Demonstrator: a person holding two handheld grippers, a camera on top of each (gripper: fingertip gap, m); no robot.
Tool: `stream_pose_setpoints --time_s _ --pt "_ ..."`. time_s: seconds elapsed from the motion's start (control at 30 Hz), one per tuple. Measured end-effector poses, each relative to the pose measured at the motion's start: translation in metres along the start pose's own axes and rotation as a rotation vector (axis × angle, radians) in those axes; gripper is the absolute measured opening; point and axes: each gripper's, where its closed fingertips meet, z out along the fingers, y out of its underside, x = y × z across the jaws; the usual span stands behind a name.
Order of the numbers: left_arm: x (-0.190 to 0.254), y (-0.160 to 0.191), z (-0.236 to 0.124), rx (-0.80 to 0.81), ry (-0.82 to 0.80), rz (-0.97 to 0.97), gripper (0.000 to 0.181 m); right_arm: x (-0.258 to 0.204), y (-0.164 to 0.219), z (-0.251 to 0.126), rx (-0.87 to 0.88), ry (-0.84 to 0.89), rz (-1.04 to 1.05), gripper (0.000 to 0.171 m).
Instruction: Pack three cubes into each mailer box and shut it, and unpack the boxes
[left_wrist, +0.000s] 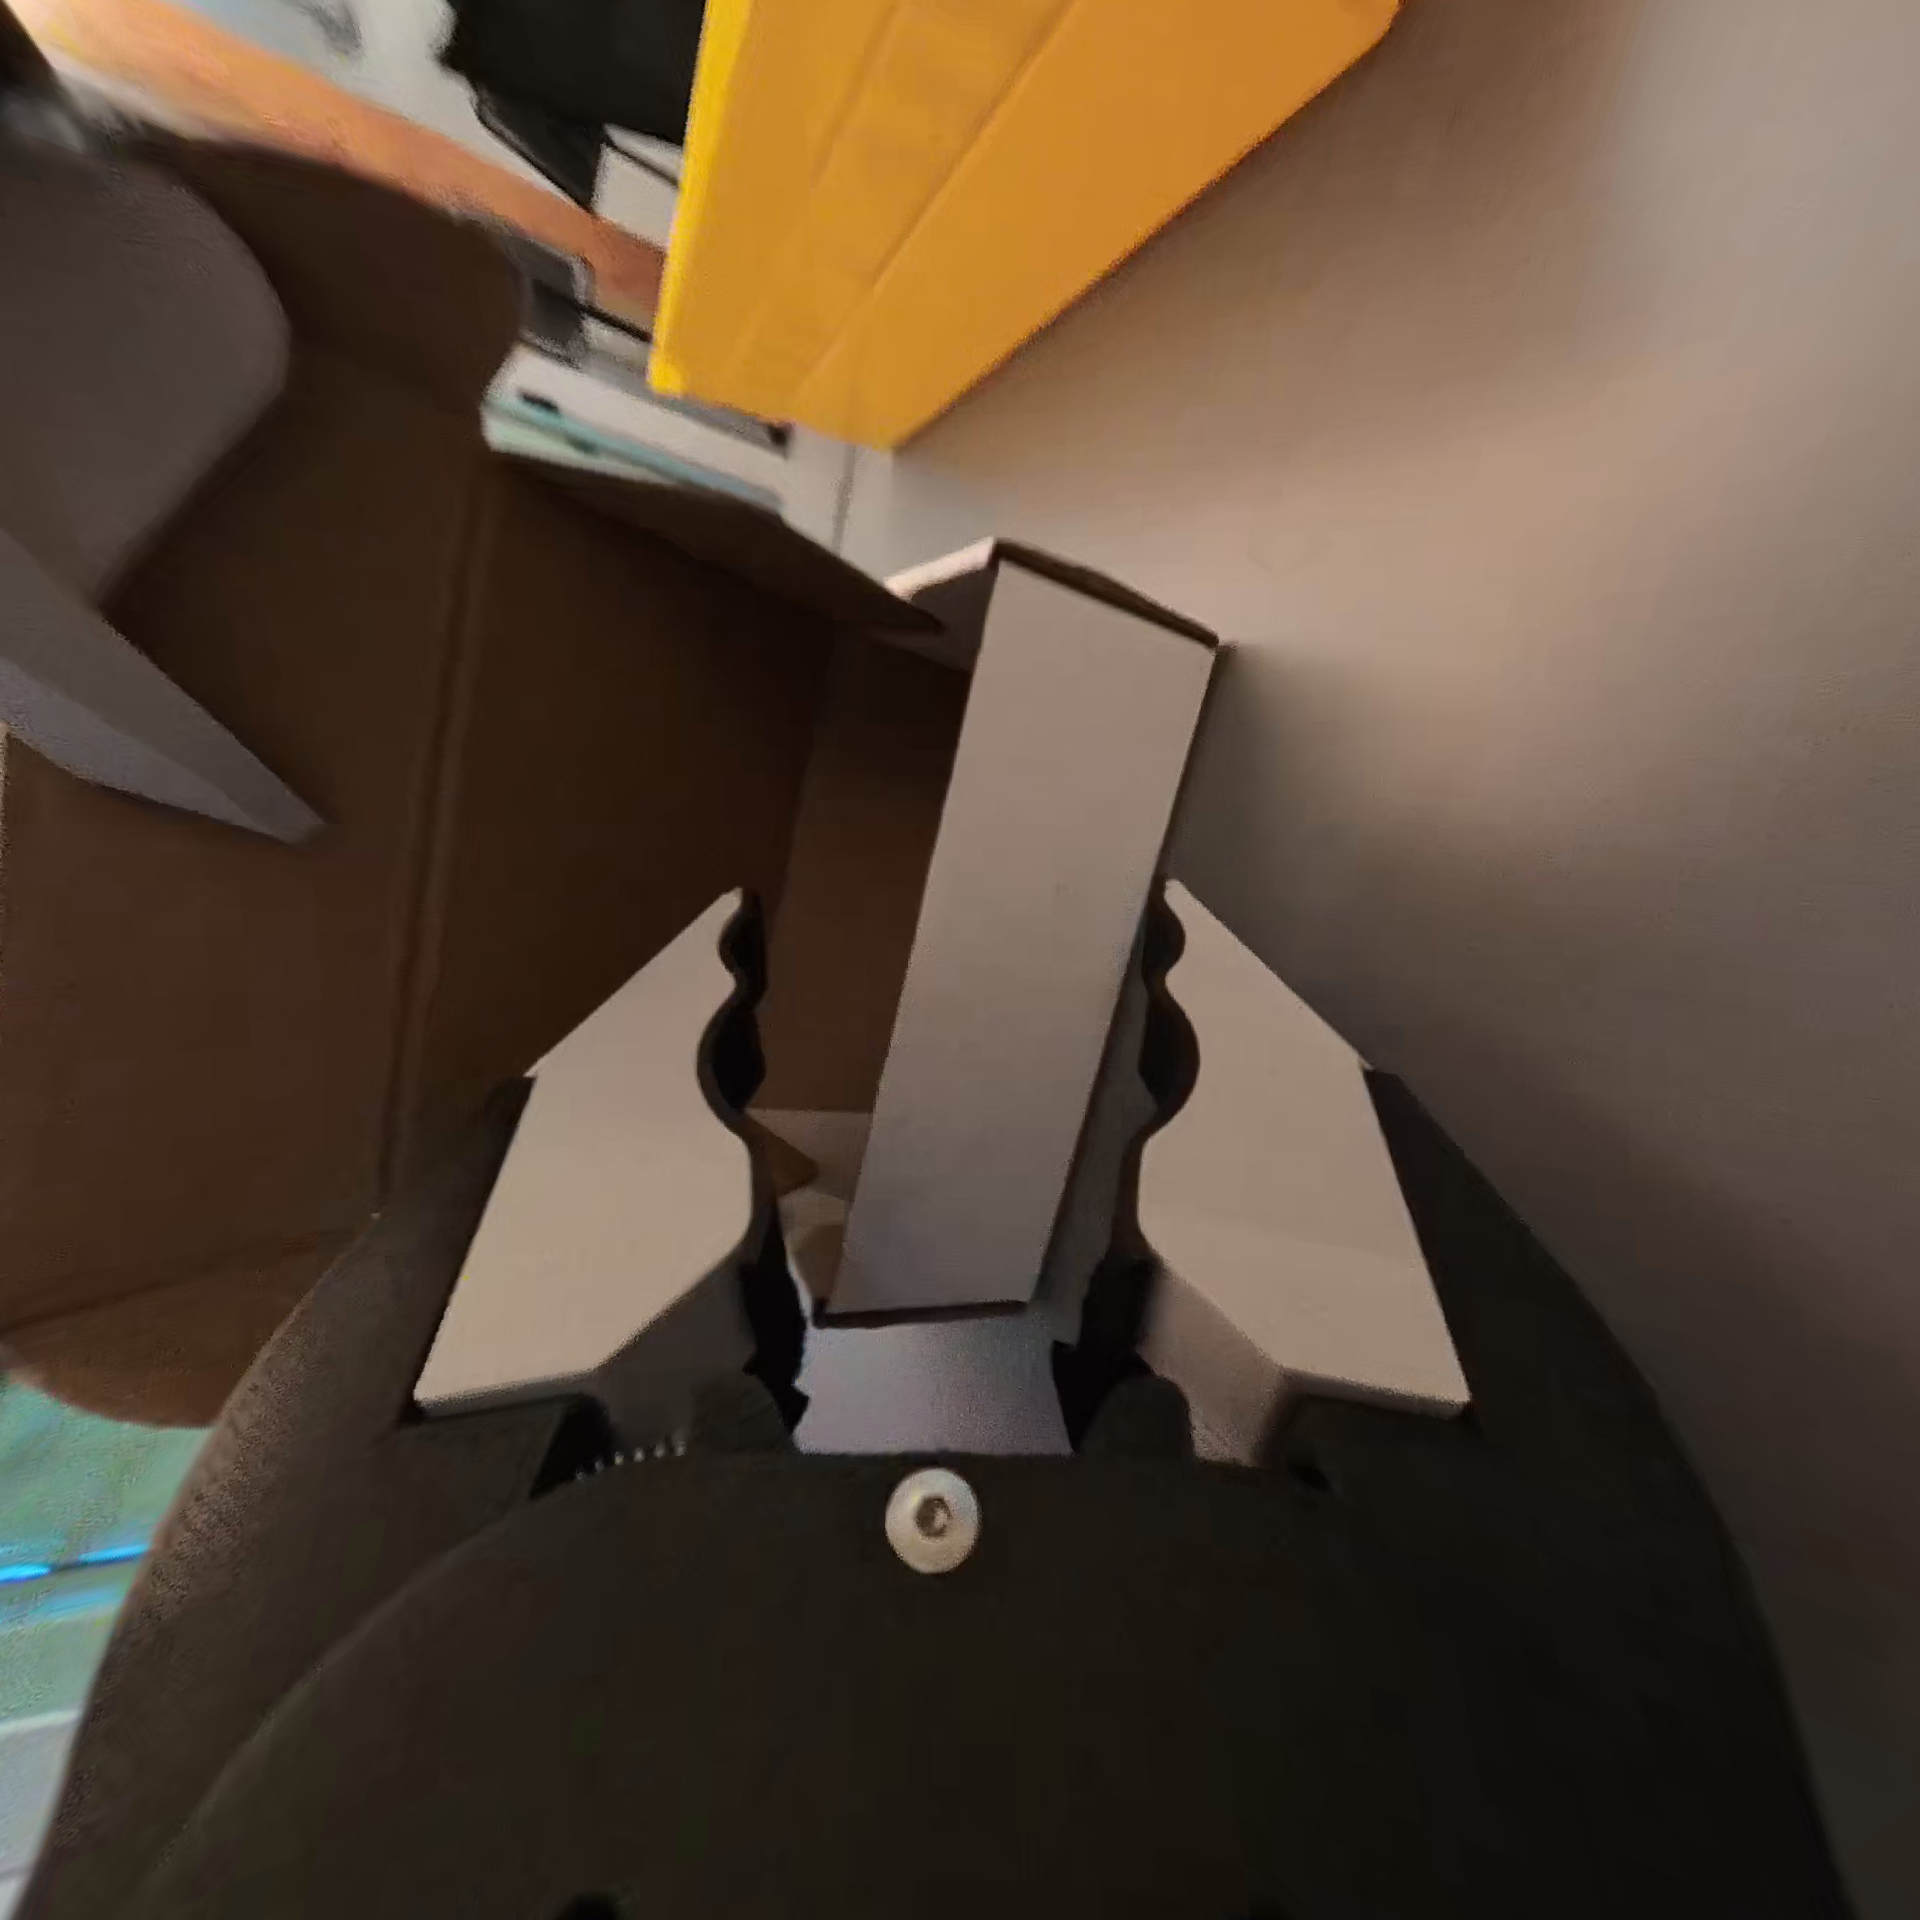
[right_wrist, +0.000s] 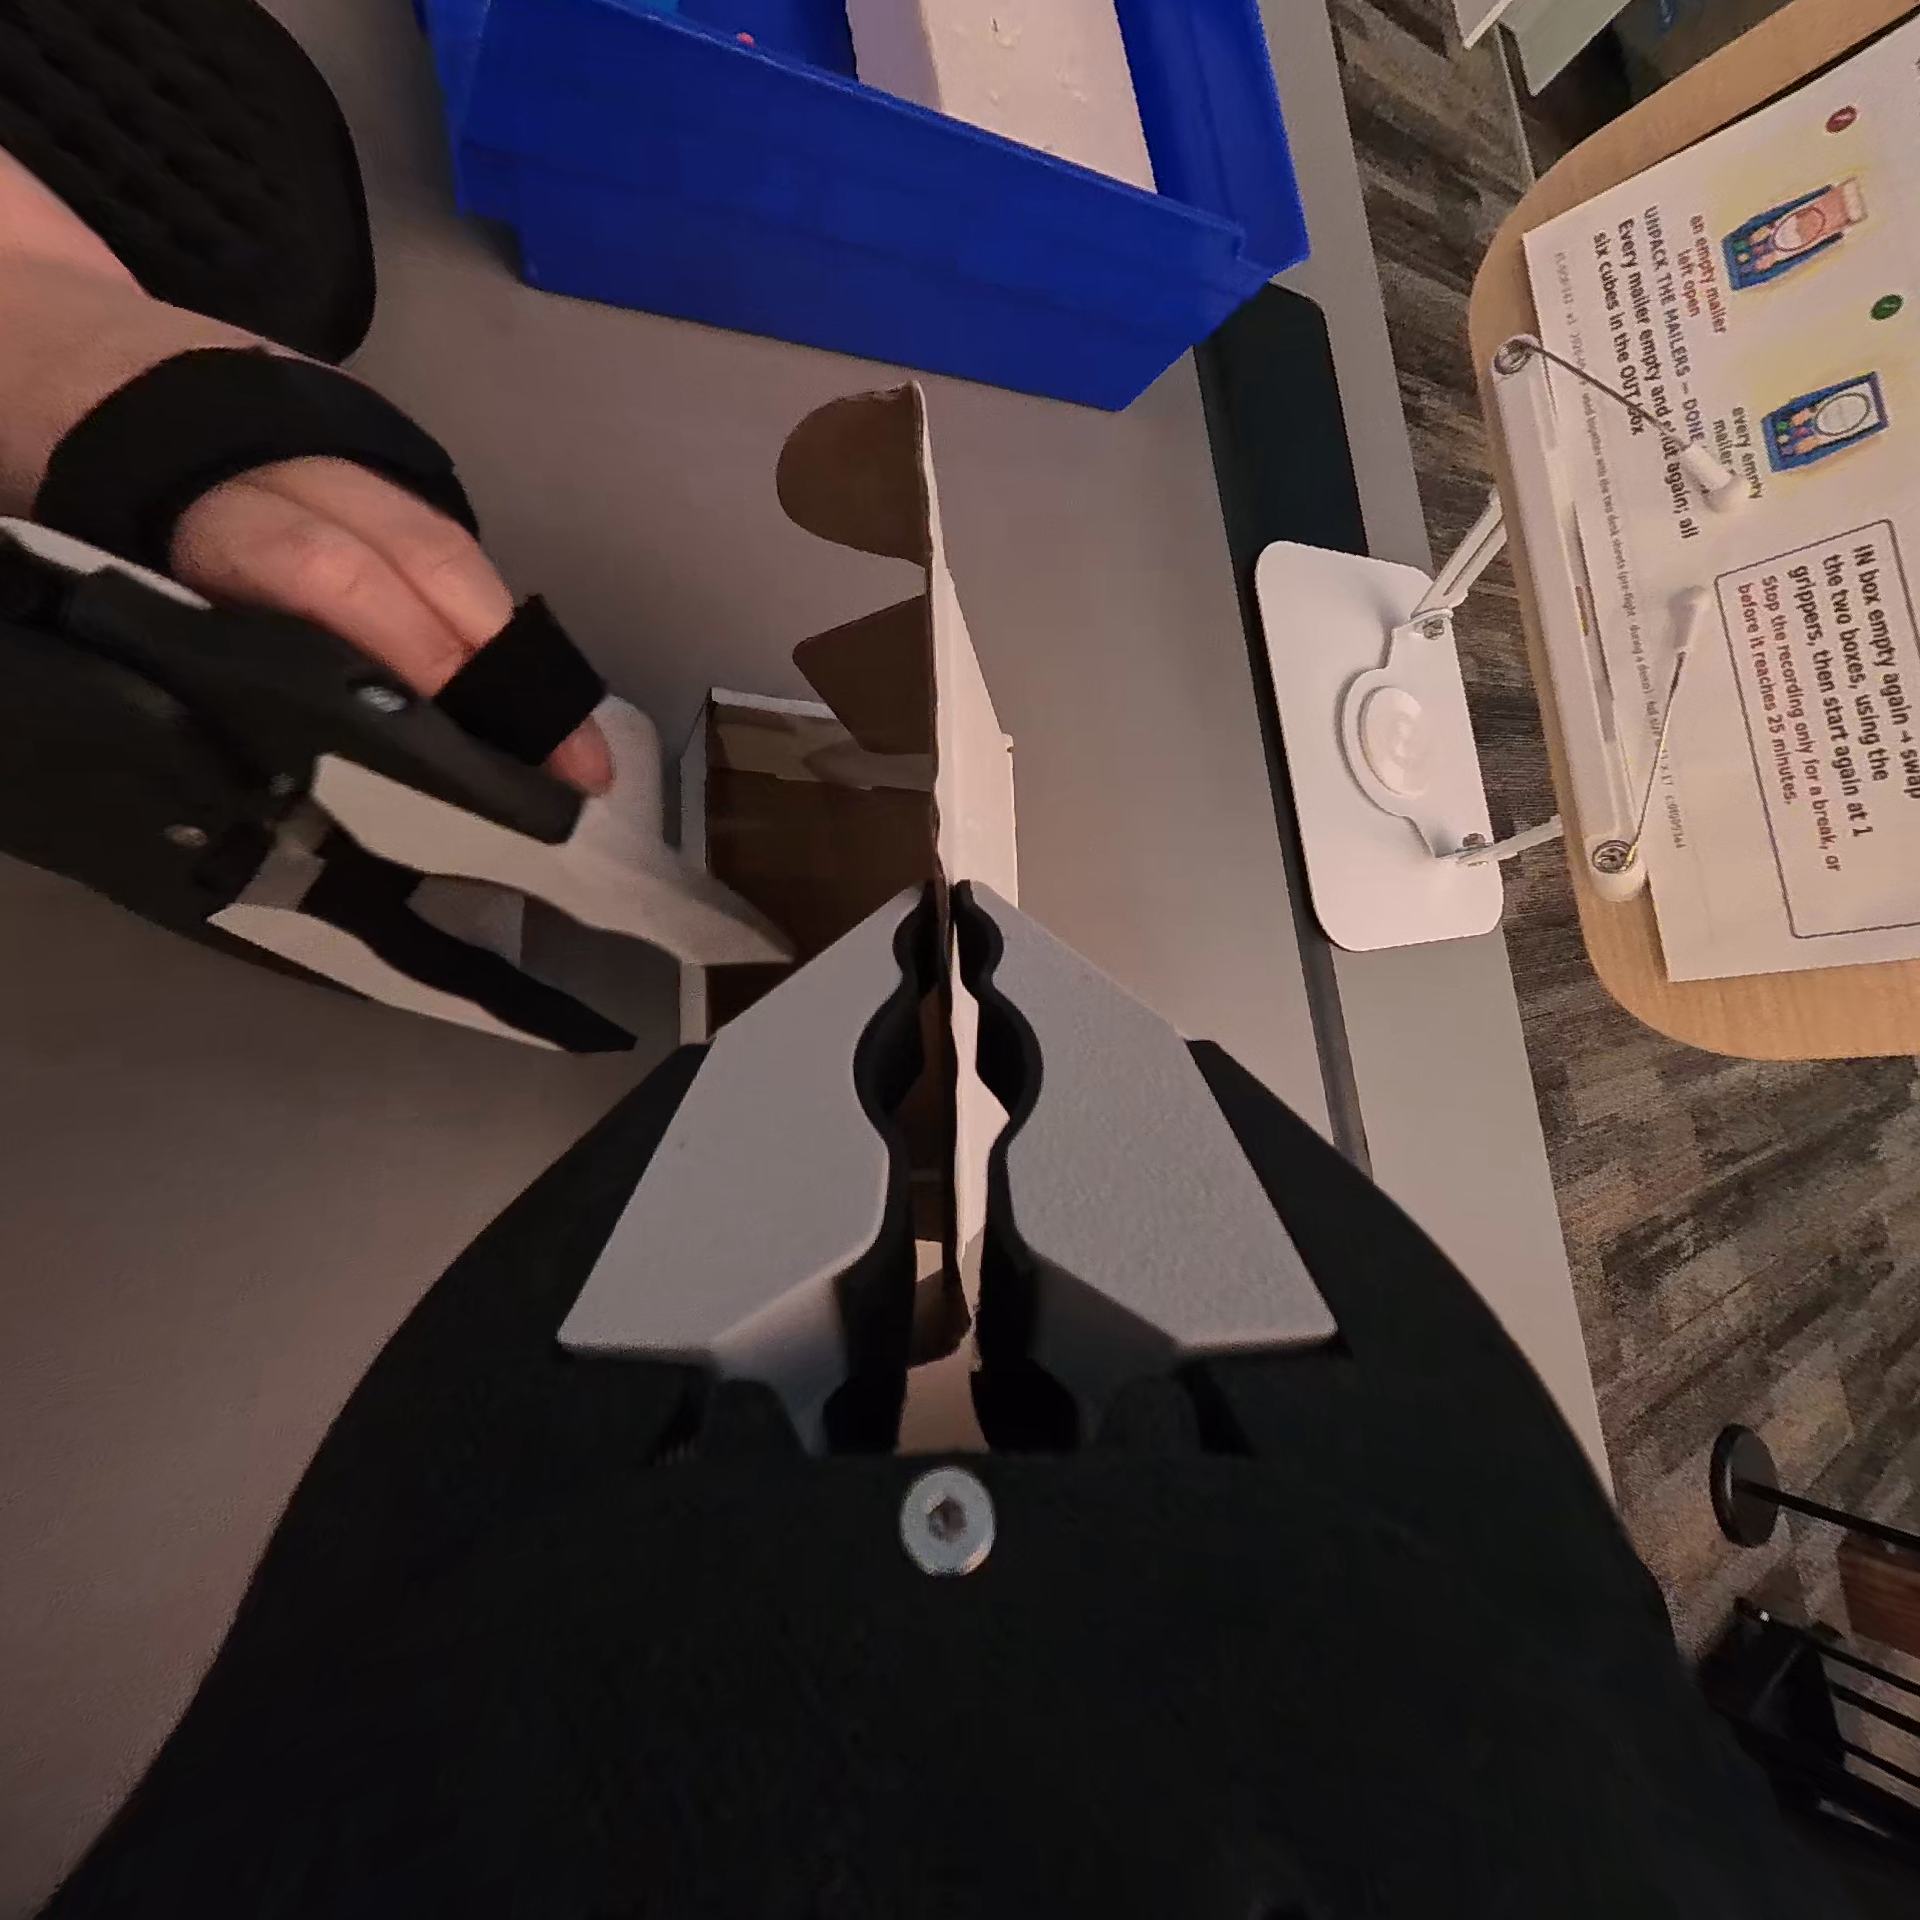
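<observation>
Left wrist view: left gripper (left_wrist: 951, 1081) is straddling, part-open, the mailer box (left_wrist: 623, 831) side wall (left_wrist: 1039, 935), whose long axis is running straight ahead.

Right wrist view: right gripper (right_wrist: 951, 914) is pinching the upright lid (right_wrist: 914, 623) edge-on near the table's (right_wrist: 260, 1195) right edge; interior is lying leftward, toward the nearer left gripper (right_wrist: 665, 935).

One mailer box (right_wrist: 821, 831) stands open on the grey table (right_wrist: 260, 1195). Exterior white, interior brown corrugated card. The lid (right_wrist: 914, 644) is raised upright, edge-on in the right wrist view, its rounded brown flap (right_wrist: 842, 468) at the far end. In the left wrist view a white side wall (left_wrist: 1039, 935) stands upright. No cubes discernible inside the visible part.
</observation>
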Motion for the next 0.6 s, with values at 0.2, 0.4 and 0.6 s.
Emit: stream_pose_setpoints --time_s 0.2,0.4,0.6 --pt "0.015 0.022 0.010 -0.081 0.116 -0.085 0.045 0.000 -0.001 -0.002 0.012 0.005 -0.018 0.001" --pt "0.018 0.017 0.007 -0.080 0.099 0.005 0.043 0.017 -0.002 -0.007 0.042 0.077 -0.022 0.002" --pt "0.019 0.017 0.005 -0.081 0.103 0.036 0.042 0.057 -0.002 0.005 0.002 0.168 -0.051 0.002"
